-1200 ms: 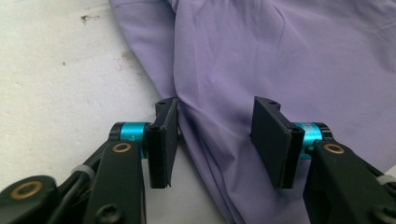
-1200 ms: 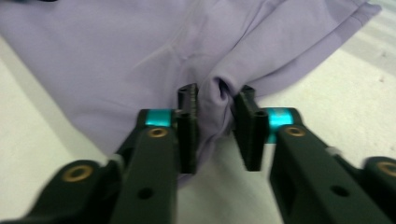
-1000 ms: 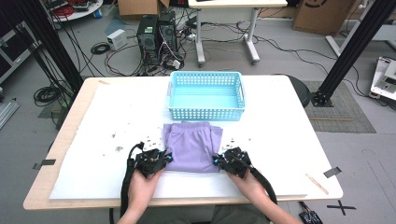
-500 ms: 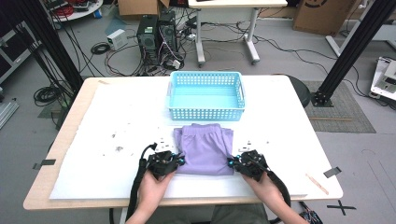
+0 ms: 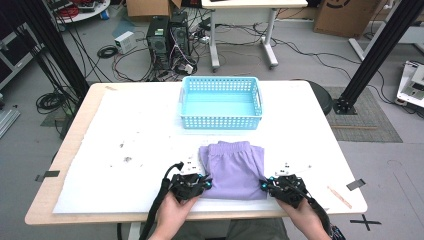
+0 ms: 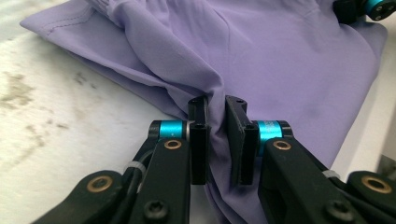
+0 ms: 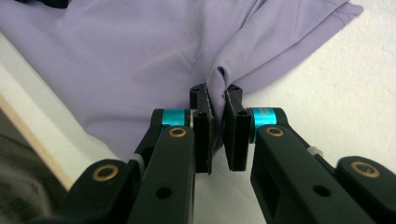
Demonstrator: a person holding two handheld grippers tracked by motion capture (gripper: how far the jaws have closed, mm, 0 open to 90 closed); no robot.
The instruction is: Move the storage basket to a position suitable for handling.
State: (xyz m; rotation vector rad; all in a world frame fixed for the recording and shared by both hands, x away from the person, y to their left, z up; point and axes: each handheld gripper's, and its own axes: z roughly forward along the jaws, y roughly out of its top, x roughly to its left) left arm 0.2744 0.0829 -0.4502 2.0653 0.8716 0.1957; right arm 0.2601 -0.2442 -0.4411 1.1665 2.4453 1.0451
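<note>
A folded pair of lilac shorts [image 5: 235,167] lies on the white sheet near the table's front edge, waistband toward the basket. My left gripper [image 5: 206,184] pinches the near left corner of the shorts [image 6: 280,65]; its jaws are shut on a fold of the cloth [image 6: 217,116]. At the near right corner my right gripper [image 5: 263,185] is shut on another fold of the shorts [image 7: 140,60], the cloth bunched between its jaws [image 7: 217,100]. A hand holds each gripper from the bottom edge.
A light blue plastic basket [image 5: 185,100] stands empty behind the shorts at mid table. Dark specks mark the white sheet [image 5: 125,150] to the left. Tape bits and a thin stick [image 5: 339,196] lie at the right front. Computers, cables and black frame legs surround the table.
Both grippers have pulled the shorts to the right and slightly toward the front edge. They stay shut on the near corners throughout.
</note>
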